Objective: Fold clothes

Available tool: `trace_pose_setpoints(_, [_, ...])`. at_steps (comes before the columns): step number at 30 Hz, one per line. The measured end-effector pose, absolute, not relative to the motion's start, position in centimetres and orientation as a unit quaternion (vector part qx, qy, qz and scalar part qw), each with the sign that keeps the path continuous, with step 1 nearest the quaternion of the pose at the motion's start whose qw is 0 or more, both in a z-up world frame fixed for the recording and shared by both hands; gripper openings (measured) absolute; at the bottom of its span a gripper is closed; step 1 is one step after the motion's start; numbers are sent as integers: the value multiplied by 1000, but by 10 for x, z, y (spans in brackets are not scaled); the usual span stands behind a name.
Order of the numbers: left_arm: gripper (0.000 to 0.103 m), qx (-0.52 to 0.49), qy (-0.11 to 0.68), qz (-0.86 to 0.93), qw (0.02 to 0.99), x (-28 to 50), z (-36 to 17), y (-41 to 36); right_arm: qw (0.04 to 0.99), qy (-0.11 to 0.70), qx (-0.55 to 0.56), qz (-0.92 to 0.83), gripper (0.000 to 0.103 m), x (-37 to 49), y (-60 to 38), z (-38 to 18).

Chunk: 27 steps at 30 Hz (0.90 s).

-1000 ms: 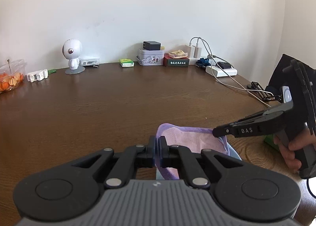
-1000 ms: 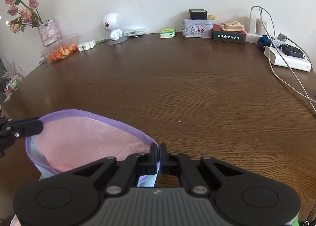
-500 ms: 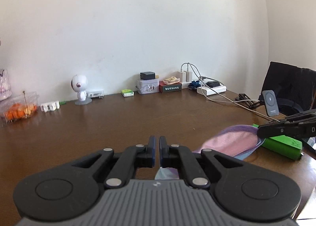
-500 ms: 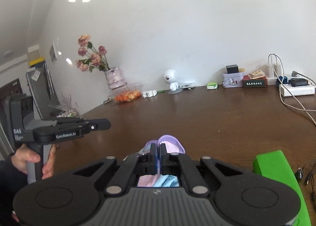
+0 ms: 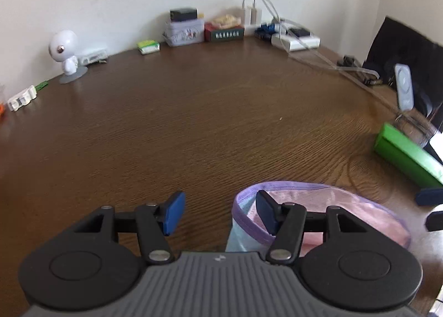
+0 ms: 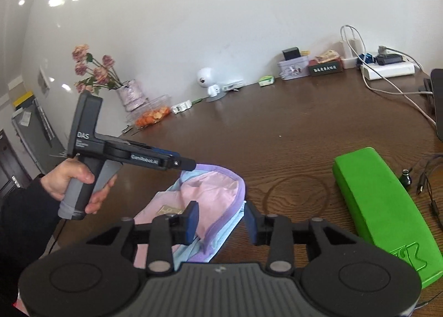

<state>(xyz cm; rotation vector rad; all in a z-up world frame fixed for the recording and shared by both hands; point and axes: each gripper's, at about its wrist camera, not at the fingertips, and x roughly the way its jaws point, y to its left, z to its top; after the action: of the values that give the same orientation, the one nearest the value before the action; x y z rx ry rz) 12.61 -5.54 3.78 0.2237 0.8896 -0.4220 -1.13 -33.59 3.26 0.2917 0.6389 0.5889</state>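
A small pink garment with purple trim and light blue lining [image 5: 340,206] lies on the brown table near its front edge; it also shows in the right wrist view [image 6: 210,195]. My left gripper [image 5: 220,213] is open, its right finger resting at the garment's purple edge. From the right wrist view the left gripper [image 6: 191,164] hovers at the garment's far edge. My right gripper [image 6: 221,220] is open above the garment's near side, holding nothing.
A green box [image 6: 382,206] lies right of the garment, with cables [image 6: 426,178] beside it. A power strip [image 5: 296,40], tins, a white robot figure [image 5: 65,55], a flower vase [image 6: 130,95] and a snack tray line the wall. A phone stand [image 5: 402,87] stands at the right.
Both grippers have opened and let go of the garment, which now lies on the table. Both cameras have tilted down toward the table.
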Motion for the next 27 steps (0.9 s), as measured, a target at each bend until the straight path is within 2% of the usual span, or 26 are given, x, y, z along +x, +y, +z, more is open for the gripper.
trace_pose_setpoints(1, [42,107,434,-212,869,129,34,-58,892,316,149,285,35,-8,-336,31])
trace_pose_setpoints(2, [42,107,439,-224,864,131,32,-60,887,325,157,287,35,-3,-334,28])
trace_pose_setpoints(3, [37,107,441,-232,860,131,30,-61,883,331,161,291,35,0,-332,25])
trace_pose_setpoints(5, [12,98,443,-233,860,130,29,-60,871,348,170,302,30,6,-327,16])
trace_pose_setpoints(6, [2,91,444,-232,861,130,29,-59,865,357,176,305,21,10,-324,12])
trace_pose_setpoints(8, [2,85,417,-236,873,121,37,-55,862,374,172,297,7,16,-318,4])
trace_pose_setpoints(13, [2,76,338,-239,907,69,71,-37,870,321,176,331,4,10,-323,14])
trace_pose_setpoints(17, [3,44,282,-222,932,20,83,1,865,258,138,408,4,-13,-326,32])
trace_pose_setpoints(21, [3,-18,302,-194,933,-15,61,38,850,255,60,457,4,-31,-317,40])
trace_pose_setpoints(24, [4,-53,342,-170,923,-31,41,56,830,306,-10,466,5,-34,-302,32])
trace_pose_setpoints(26, [4,-62,348,-159,922,-35,40,63,820,336,-54,460,10,-37,-293,28])
trace_pose_setpoints(27, [7,-67,346,-156,923,-35,43,65,816,336,-51,467,11,-37,-294,31])
